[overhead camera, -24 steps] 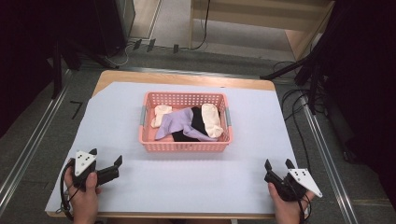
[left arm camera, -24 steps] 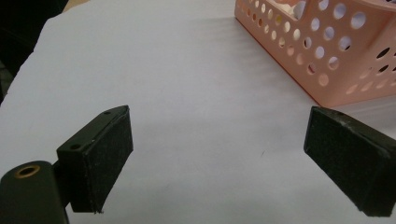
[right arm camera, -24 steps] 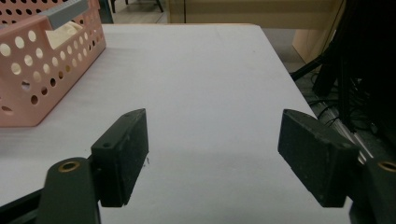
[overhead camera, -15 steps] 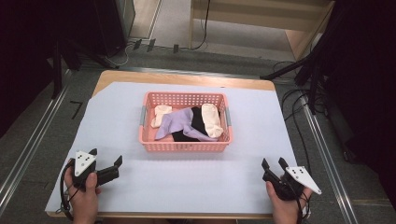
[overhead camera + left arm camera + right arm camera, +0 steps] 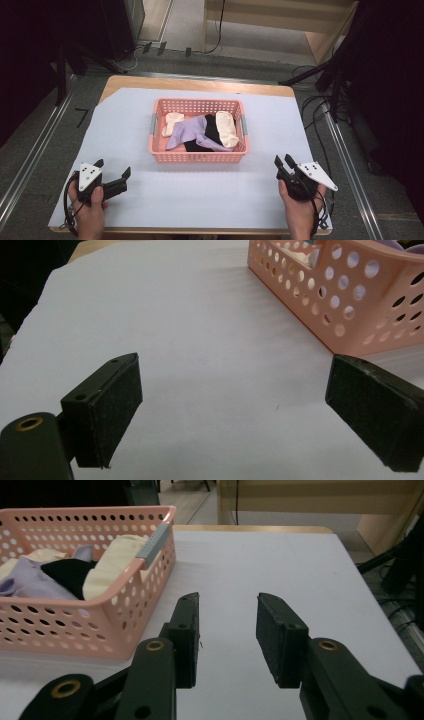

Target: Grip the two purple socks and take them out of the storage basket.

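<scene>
White sheeting is covering the table [image 5: 200, 200] across the middle of the high view, with a strip of bare wood showing along its far edge. A pink perforated basket [image 5: 198, 155] is sitting at the centre of the frame, a grey handle on each short side. Inside it, a lilac garment [image 5: 186, 131] is lying over a black piece [image 5: 212, 131], with a cream piece [image 5: 226, 127] toward the right end and another cream piece [image 5: 172, 122] toward the left end.

The person's left hand [image 5: 90, 210] is coming in at the lower left of the high view, wrist near the table's near edge, gripping the left gripper [image 5: 111, 168] so that it is pointing up and to the right toward the basket. Its jaws are standing wide apart and holding nothing; in the left gripper view the two black pads [image 5: 117, 405] are sitting at opposite sides of the frame above bare white sheet, with the basket's corner in the upper right.

The right hand [image 5: 299, 210] is coming in at the lower right, holding the right gripper [image 5: 283, 161] angled up and to the left. Its jaws are parted by a moderate gap, narrower than the left pair, and are empty. In the right gripper view the basket is lying at the upper left, apart from the jaws.
</scene>
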`<state>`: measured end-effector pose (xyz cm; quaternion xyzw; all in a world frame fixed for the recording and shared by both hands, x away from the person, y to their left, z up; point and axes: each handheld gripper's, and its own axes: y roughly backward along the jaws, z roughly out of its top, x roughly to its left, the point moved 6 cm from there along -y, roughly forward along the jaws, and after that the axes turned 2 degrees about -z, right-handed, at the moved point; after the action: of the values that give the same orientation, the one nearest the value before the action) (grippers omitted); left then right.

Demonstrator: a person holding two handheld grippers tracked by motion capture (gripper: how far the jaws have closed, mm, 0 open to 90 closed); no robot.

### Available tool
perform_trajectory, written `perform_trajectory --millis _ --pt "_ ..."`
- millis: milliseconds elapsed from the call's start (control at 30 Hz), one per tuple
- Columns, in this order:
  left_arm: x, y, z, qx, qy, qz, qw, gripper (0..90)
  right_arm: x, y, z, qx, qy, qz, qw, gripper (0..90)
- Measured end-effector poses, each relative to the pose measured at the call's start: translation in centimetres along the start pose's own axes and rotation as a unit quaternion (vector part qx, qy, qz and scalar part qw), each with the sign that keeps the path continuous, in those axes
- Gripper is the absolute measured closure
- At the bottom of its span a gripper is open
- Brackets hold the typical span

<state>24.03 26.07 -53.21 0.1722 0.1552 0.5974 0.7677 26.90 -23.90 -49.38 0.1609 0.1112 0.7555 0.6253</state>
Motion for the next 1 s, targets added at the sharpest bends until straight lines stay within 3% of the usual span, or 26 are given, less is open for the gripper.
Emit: perform_trajectory --millis 67,200,400,467,533,567,667,800,1000 --pt "0.0 0.0 0.0 -0.002 0.001 0.000 1.0000 8.9 0.2 -0.3 0.1 0.001 0.004 0.003 1.0000 62.9" --pt "0.0 -0.1 0.0 0.001 0.002 0.001 1.0000 8.9 1.9 -1.2 0.7 0.005 0.003 0.046 0.9989 67.0" --pt "0.1 -0.1 0.0 0.004 0.002 0.001 1.0000 8.9 3.8 -2.3 1.3 0.026 0.022 0.055 0.9979 66.1" --pt "0.1 -0.1 0.0 0.005 0.003 0.000 1.0000 8.9 5.5 -3.0 1.7 0.039 0.023 0.067 0.9967 62.7" --pt "0.0 -0.2 0.0 0.006 0.003 -0.001 1.0000 8.9 6.1 -3.3 1.9 0.040 0.027 0.074 0.9960 61.1" --pt "0.0 -0.2 0.0 0.006 0.002 0.001 1.0000 8.9 7.3 -3.8 2.1 0.047 0.033 0.086 0.9947 54.9" --pt "0.0 -0.2 0.0 0.006 0.003 -0.001 1.0000 8.9 8.3 -4.4 2.3 0.056 0.037 0.091 0.9936 52.0" --pt "0.0 -0.3 0.0 0.012 -0.001 0.001 0.9999 8.9 10.5 -5.6 2.6 0.064 0.038 0.115 0.9906 51.8" --pt "-0.1 -0.3 0.0 0.014 -0.005 0.001 0.9999 8.9 12.2 -7.0 3.0 0.070 0.047 0.125 0.9885 54.2"
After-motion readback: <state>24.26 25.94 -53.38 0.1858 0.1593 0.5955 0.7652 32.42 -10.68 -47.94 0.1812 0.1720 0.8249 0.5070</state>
